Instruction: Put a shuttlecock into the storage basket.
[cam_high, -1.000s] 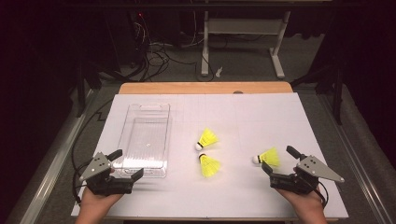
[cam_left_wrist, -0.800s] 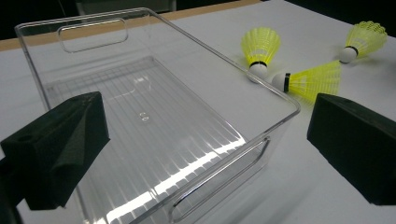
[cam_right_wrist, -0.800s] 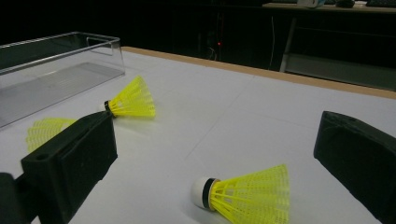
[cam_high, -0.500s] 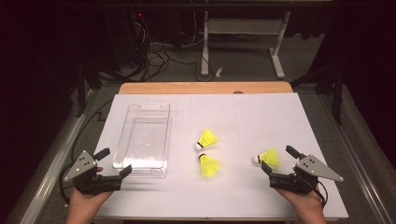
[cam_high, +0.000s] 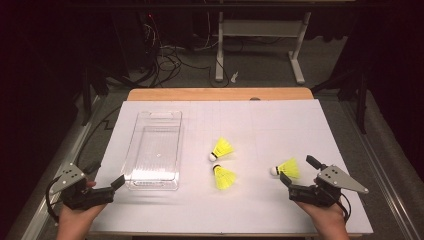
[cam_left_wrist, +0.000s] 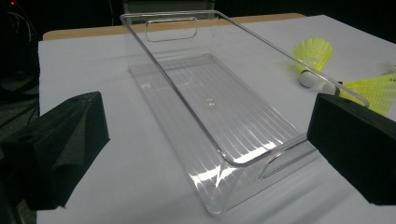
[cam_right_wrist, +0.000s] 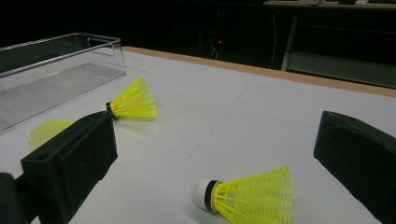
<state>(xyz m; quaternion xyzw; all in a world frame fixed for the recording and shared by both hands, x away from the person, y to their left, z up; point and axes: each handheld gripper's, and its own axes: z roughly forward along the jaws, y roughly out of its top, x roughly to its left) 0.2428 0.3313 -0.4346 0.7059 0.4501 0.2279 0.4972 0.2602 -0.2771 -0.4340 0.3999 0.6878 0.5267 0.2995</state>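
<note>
Two black blocky grippers at the bottom of the high view: left gripper (cam_high: 106, 178) at lower left, fingers wide apart, holding nothing, just short of the tray's near end; right gripper (cam_high: 298, 173) at lower right, fingers wide, empty, nearest shuttlecock (cam_high: 285, 169) between and just ahead of them. One clear rigid plastic tray (cam_high: 153, 149), rectangular, ribbed floor, cut-out handles, empty, left of centre. Three yellow mesh-skirted shuttlecocks with white caps on the white paper-covered worktop (cam_high: 310, 130): middle one (cam_high: 223, 177) at centre, far one (cam_high: 221, 149) just above it.
</note>
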